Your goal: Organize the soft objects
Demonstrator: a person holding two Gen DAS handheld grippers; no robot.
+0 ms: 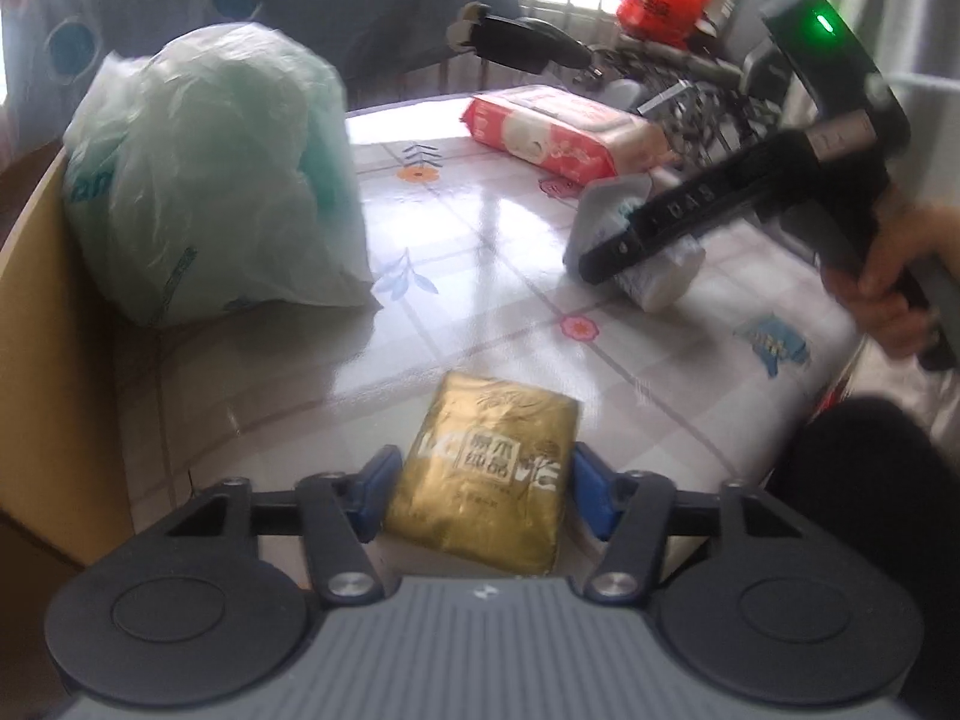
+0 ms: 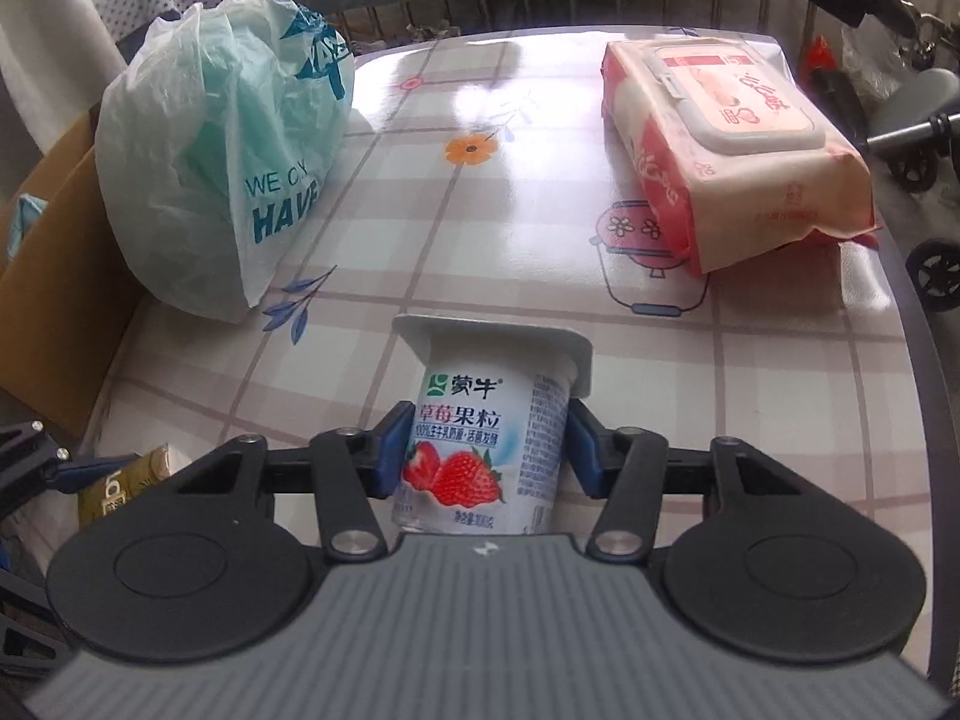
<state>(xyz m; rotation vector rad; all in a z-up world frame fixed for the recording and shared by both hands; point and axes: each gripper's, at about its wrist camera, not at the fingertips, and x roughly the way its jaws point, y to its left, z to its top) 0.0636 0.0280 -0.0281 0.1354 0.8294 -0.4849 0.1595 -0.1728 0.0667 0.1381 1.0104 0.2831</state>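
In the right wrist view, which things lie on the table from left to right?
Gold pack → plastic bag → yogurt cup → wipes pack.

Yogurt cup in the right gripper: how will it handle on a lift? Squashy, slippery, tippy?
The yogurt cup looks thin-walled, so it probably dents under a hard squeeze. Its glossy label may slip against the right gripper pads. The pads sit about mid-body, below the wide rim, so it likely stays upright rather than swinging.
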